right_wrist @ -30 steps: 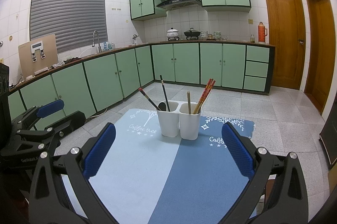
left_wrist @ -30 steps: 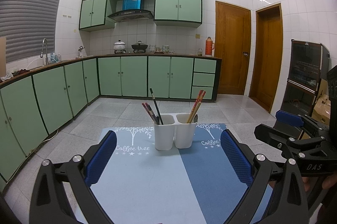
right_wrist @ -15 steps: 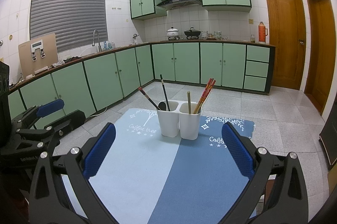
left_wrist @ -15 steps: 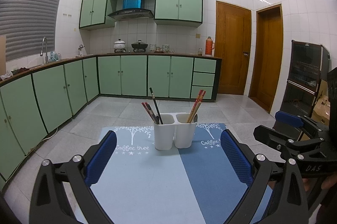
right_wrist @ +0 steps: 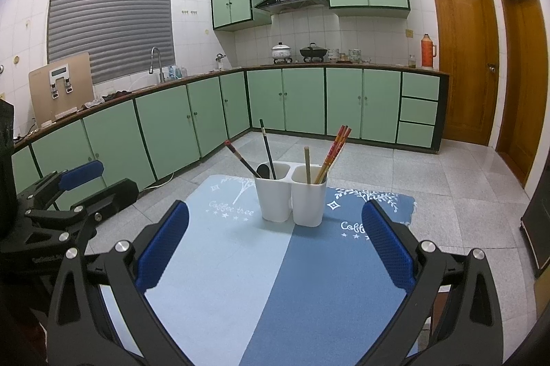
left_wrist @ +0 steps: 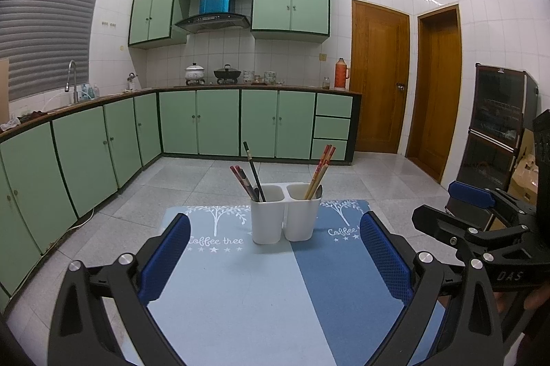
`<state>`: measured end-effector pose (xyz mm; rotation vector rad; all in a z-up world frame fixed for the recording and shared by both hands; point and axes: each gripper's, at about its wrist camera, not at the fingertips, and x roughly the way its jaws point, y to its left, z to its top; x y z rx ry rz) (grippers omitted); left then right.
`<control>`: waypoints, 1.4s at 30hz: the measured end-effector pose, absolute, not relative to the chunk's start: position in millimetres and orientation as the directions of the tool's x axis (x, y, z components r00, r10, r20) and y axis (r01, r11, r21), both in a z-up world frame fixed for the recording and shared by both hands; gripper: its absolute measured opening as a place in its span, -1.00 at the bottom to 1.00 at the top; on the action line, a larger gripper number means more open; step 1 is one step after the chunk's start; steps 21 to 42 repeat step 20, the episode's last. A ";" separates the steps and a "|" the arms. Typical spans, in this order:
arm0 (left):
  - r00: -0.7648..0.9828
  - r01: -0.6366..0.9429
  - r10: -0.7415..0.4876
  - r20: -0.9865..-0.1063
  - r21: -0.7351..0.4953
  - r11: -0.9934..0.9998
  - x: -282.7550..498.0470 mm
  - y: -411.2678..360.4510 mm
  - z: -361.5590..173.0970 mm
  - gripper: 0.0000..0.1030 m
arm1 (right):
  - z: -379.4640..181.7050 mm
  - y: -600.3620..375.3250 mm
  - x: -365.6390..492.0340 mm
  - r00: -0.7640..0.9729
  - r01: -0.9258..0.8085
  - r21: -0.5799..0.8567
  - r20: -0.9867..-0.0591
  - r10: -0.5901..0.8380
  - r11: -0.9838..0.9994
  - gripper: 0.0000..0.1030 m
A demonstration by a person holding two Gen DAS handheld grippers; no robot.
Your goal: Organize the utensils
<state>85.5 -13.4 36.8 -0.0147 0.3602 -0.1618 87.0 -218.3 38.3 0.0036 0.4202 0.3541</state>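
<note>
White holder: a two-cup plastic holder [left_wrist: 282,214] stands on the mat straight ahead of both my grippers, beyond the fingertips and apart from them.
Left cup: dark chopsticks [left_wrist: 253,172] and a black spoon [right_wrist: 263,170] lean toward my left.
Right cup: red chopsticks [right_wrist: 335,150] lean toward my right; one pale wooden stick [right_wrist: 307,165] stands nearly upright.
Mat: a two-tone blue mat [left_wrist: 240,297] lies under both grippers.
Left gripper: my left gripper [left_wrist: 275,259] hangs above the mat with its blue pads spread wide, holding nothing.
Right gripper: my right gripper [right_wrist: 275,245] hangs just to the right of the left one, pads likewise spread wide, nothing between them.
</note>
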 end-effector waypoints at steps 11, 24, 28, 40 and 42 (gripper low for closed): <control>0.921 0.152 -0.159 -0.356 -0.047 0.987 87.3 -14.0 32.3 0.88 | 35.8 -224.9 92.3 0.850 -0.330 0.082 -0.407 0.334 0.941 0.90; 0.916 0.150 -0.156 -0.370 -0.047 0.988 88.3 -13.9 32.1 0.88 | 34.2 -227.9 93.3 0.849 -0.325 0.086 -0.412 0.331 0.942 0.90; 0.916 0.150 -0.156 -0.370 -0.047 0.988 88.3 -13.9 32.1 0.88 | 34.2 -227.9 93.3 0.849 -0.325 0.086 -0.412 0.331 0.942 0.90; 0.916 0.150 -0.156 -0.370 -0.047 0.988 88.3 -13.9 32.1 0.88 | 34.2 -227.9 93.3 0.849 -0.325 0.086 -0.412 0.331 0.942 0.90; 0.916 0.150 -0.156 -0.370 -0.047 0.988 88.3 -13.9 32.1 0.88 | 34.2 -227.9 93.3 0.849 -0.325 0.086 -0.412 0.331 0.942 0.90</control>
